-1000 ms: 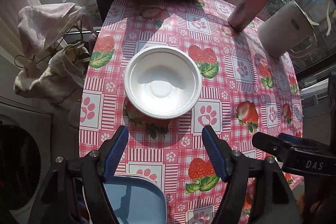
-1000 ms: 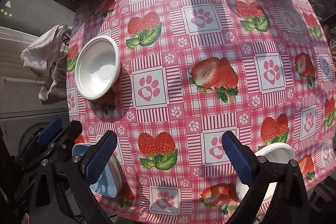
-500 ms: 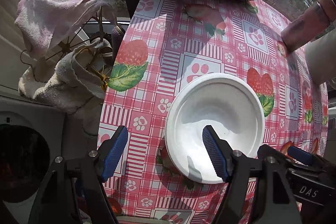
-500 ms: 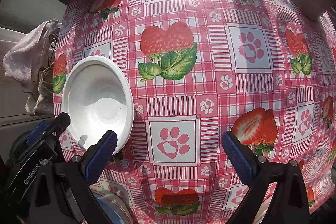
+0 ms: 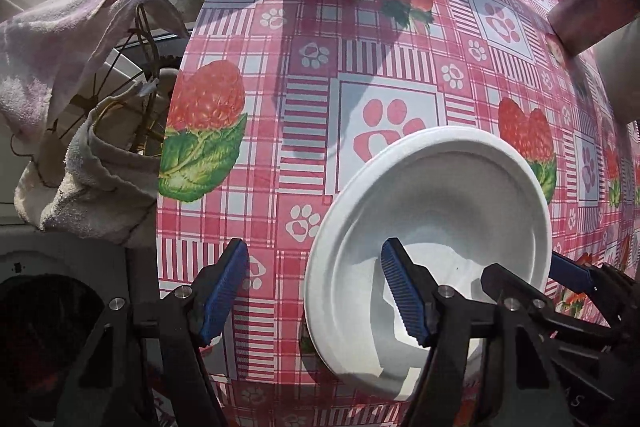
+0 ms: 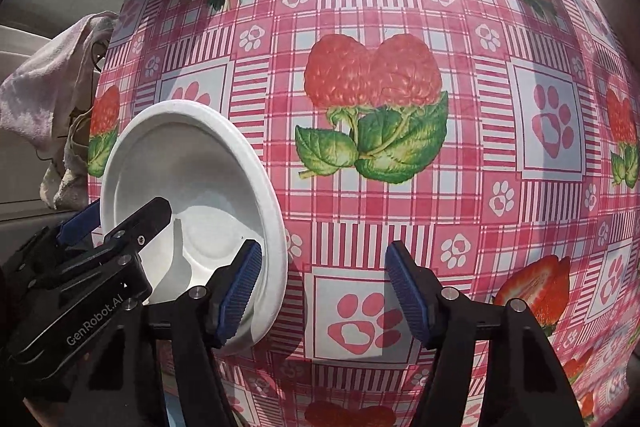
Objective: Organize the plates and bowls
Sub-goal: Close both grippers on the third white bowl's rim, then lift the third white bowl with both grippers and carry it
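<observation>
Both tongs, left gripper (image 5: 316,291) and right gripper (image 6: 322,293), straddle opposite rims of the white bowl (image 5: 432,211) at the tablecloth's (image 6: 400,227) near-left edge, half-open, closing, not yet gripping. It looks light, thin, slippery; pinch the rim gently.

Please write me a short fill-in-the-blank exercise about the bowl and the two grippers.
1. The bowl is coloured ____.
2. Each gripper, left and right, has one finger inside the bowl and one ____ it.
3. The tablecloth shows paw prints and ____.
4. The finger pads are coloured ____.

Missing words: white; outside; strawberries; blue
</observation>
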Action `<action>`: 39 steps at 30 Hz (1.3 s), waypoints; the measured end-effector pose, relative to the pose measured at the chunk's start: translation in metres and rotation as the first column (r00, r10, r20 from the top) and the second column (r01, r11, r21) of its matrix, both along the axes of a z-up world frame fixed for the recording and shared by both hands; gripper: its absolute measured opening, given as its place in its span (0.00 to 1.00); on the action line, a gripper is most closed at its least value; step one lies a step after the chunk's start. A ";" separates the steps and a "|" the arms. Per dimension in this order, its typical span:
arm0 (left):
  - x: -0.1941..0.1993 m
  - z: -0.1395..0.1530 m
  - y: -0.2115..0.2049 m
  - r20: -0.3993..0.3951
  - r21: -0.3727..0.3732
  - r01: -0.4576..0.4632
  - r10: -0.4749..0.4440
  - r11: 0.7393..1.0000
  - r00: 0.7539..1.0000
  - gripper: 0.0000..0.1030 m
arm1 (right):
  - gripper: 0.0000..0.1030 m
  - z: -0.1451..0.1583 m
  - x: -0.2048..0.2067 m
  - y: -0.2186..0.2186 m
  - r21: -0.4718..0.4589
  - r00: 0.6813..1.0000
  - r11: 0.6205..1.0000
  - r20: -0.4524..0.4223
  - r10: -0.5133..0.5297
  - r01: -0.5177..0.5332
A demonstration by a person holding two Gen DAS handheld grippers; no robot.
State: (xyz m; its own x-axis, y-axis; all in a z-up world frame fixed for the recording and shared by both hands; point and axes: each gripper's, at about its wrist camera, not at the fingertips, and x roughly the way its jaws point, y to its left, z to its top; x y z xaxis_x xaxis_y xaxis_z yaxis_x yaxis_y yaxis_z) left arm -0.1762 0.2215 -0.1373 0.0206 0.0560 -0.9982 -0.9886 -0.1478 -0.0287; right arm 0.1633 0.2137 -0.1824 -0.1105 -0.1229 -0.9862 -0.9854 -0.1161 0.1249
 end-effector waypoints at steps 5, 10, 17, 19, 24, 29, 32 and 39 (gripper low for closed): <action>0.009 0.002 0.000 0.025 0.006 0.054 -0.054 0.999 0.998 0.46 | 0.23 -0.001 -0.021 -0.002 0.022 0.996 0.997 -0.040 0.078 -0.077; 0.021 0.003 -0.005 0.056 -0.008 0.061 -0.061 0.998 0.997 0.32 | 0.16 -0.007 -0.027 -0.007 -0.001 0.996 0.998 -0.071 0.063 -0.063; 0.059 0.004 -0.026 0.055 -0.027 0.117 -0.115 0.993 0.992 0.32 | 0.16 -0.007 -0.001 -0.026 -0.022 0.998 0.998 -0.047 0.049 -0.050; 0.073 0.005 -0.035 0.056 -0.031 0.142 -0.140 0.989 0.989 0.32 | 0.16 -0.007 0.010 -0.035 -0.029 0.998 0.999 -0.046 0.037 -0.039; 0.112 0.005 -0.062 0.031 -0.030 0.201 -0.200 0.979 0.979 0.34 | 0.16 -0.005 0.039 -0.062 -0.039 0.999 0.999 -0.034 0.001 -0.002; 0.143 0.006 -0.095 0.024 -0.031 0.242 -0.241 0.970 0.970 0.35 | 0.17 -0.004 0.067 -0.092 -0.067 0.999 0.997 -0.018 -0.040 0.039; 0.160 0.006 -0.116 0.025 -0.033 0.267 -0.266 0.963 0.964 0.35 | 0.17 -0.005 0.082 -0.110 -0.085 0.997 0.994 -0.022 -0.070 0.068; 0.196 0.006 -0.168 0.013 -0.054 0.344 -0.344 0.937 0.939 0.36 | 0.18 -0.005 0.114 -0.178 -0.128 0.995 0.987 -0.016 -0.101 0.099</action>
State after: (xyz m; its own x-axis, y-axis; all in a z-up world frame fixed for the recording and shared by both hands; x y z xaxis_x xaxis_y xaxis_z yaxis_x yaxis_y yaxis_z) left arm 0.0199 0.0532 -0.1316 0.0320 -0.0095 -0.9994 -0.9793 0.1998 -0.0333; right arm 0.2774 0.0359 -0.1870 -0.1508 -0.2342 -0.9604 -0.9879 0.0011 0.1548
